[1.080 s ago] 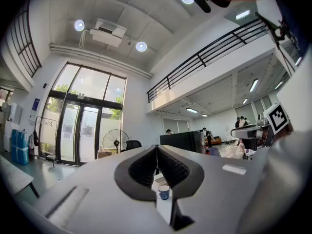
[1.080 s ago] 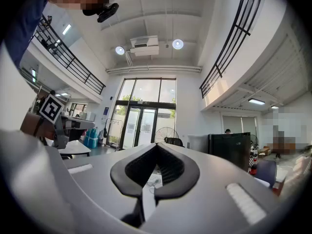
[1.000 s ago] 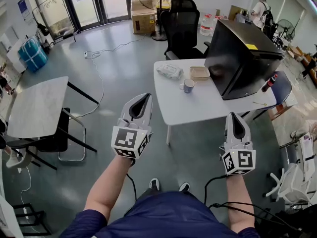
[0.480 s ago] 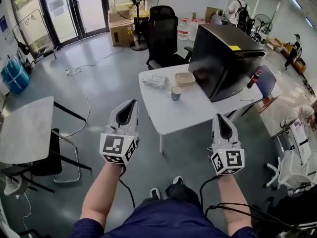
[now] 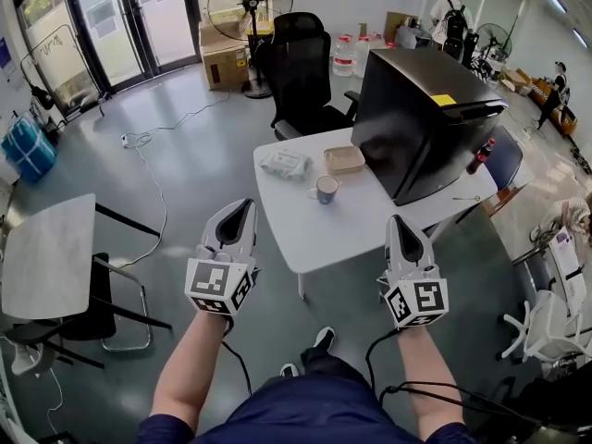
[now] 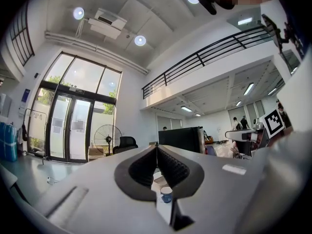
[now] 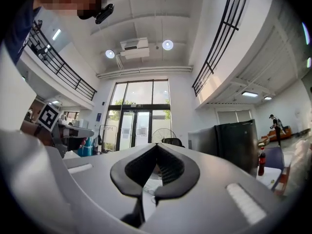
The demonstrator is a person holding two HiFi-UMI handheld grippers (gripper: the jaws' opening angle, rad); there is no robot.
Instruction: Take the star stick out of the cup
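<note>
A blue cup (image 5: 325, 189) stands on the white table (image 5: 342, 225), some way ahead of both grippers; I cannot make out a star stick in it. The cup (image 6: 166, 194) also shows small between the left jaws' base in the left gripper view. My left gripper (image 5: 246, 203) hangs over the floor, left of the table, its jaws shut and empty (image 6: 156, 147). My right gripper (image 5: 398, 218) is held at the table's near edge, also shut with nothing in it (image 7: 156, 145).
On the table are a beige tray (image 5: 344, 159), a packet of wipes (image 5: 285, 164) and a big black monitor (image 5: 421, 118). A black office chair (image 5: 301, 81) stands behind it. A grey table (image 5: 46, 257) with a chair is at the left. A cable (image 5: 157, 183) runs over the floor.
The view has swung and come closer to the white table, which now lies more to the left and nearer. Both grippers keep the same shut pose in front of me.
</note>
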